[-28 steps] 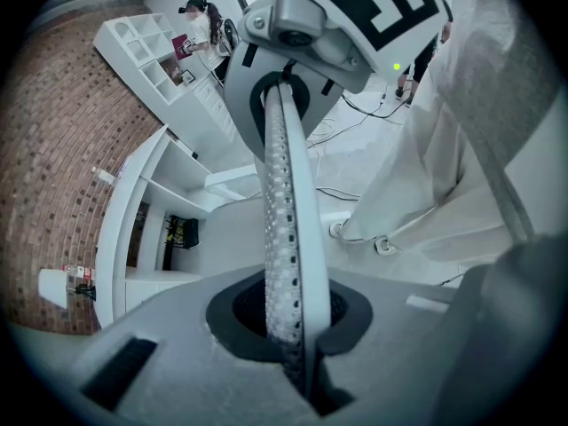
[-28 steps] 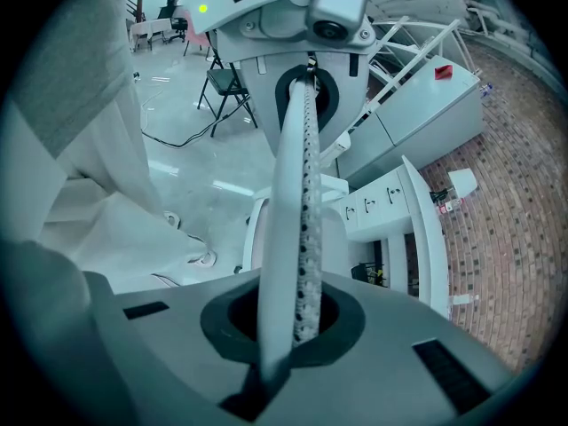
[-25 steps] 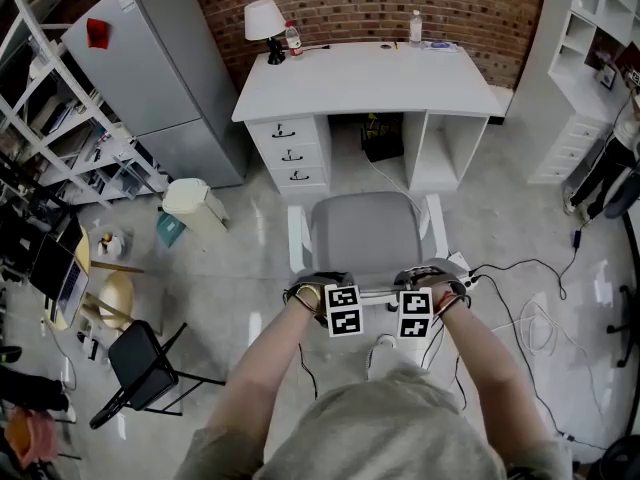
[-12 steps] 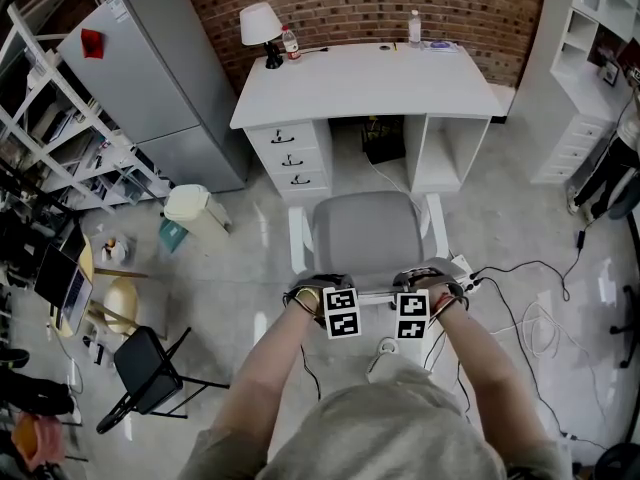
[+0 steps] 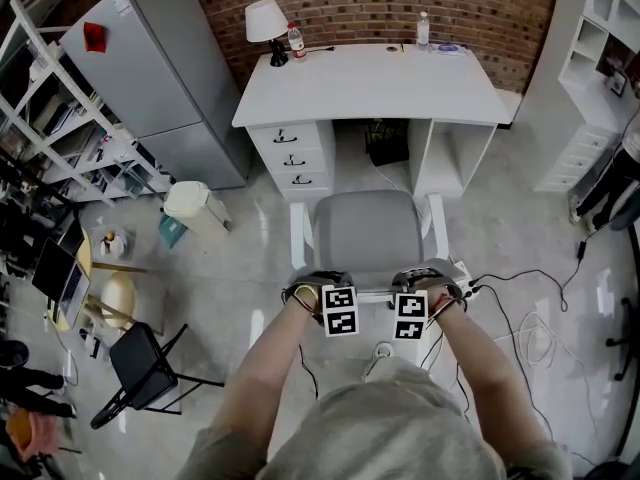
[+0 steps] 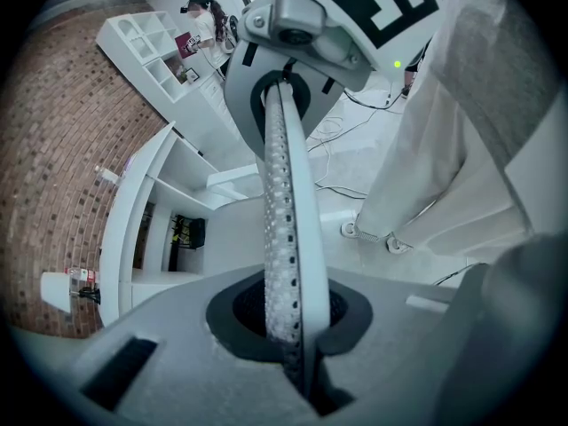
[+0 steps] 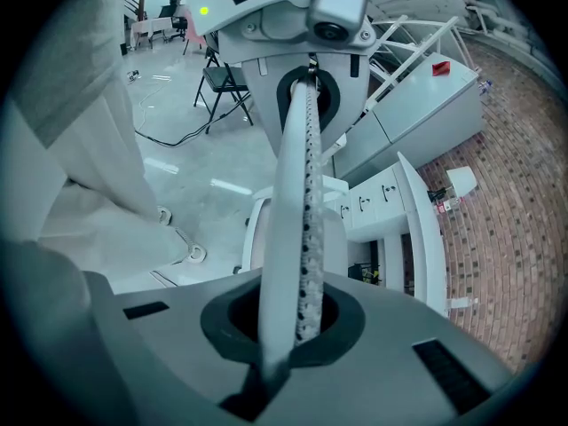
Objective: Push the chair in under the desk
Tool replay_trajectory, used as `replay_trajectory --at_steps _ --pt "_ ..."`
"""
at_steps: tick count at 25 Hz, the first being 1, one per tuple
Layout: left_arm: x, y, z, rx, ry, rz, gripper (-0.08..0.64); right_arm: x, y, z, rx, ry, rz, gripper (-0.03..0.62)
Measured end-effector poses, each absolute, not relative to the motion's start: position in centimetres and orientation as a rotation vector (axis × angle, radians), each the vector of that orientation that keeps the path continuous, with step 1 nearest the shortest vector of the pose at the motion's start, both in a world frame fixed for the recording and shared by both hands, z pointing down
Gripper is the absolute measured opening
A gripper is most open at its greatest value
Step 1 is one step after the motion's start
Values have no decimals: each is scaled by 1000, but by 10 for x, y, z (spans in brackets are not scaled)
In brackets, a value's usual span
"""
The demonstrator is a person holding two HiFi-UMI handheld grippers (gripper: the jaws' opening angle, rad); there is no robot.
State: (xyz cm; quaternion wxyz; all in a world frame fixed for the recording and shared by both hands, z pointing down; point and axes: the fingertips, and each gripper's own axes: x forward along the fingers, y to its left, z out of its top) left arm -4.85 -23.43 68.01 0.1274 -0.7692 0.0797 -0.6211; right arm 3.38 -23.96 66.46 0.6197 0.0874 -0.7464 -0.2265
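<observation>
Seen from above, a grey-seated chair (image 5: 365, 230) with a white frame stands on a pale floor at the centre. A person stands at its 6 o'clock, both arms reaching forward to its back.

The left tongs (image 5: 333, 292) are clamped narrow on the chair's back rail (image 6: 286, 193), a thin white perforated strip that runs straight between the jaws. The right tongs (image 5: 407, 292) grip the same rail just beside them, at their 3 o'clock, also nearly closed on it. Both point steeply down.

At the chair's 12 o'clock is a white worktop (image 5: 370, 83) against a brick wall, with three drawers on its left side and an open knee gap in the middle. The chair faces that gap. Its whole seat shows, close to the opening and not under the worktop.

A white lamp (image 5: 265, 20) stands on the worktop's far left corner, and a clear bottle (image 5: 423, 28) stands at its far edge, right of centre.

A grey fridge (image 5: 160, 78) stands at the chair's 10 o'clock. A white bin (image 5: 190, 200) sits at 9 o'clock, a black folding chair (image 5: 140, 363) at 8 o'clock. Cables (image 5: 520, 303) trail over the floor at 4 o'clock.
</observation>
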Motion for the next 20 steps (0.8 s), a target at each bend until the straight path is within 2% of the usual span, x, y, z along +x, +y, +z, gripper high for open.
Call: replay_trajectory --at_steps 20 --pt "-45 -285 681 -2206 255 -1793 23 38 -288 666 208 -1713 -563 10"
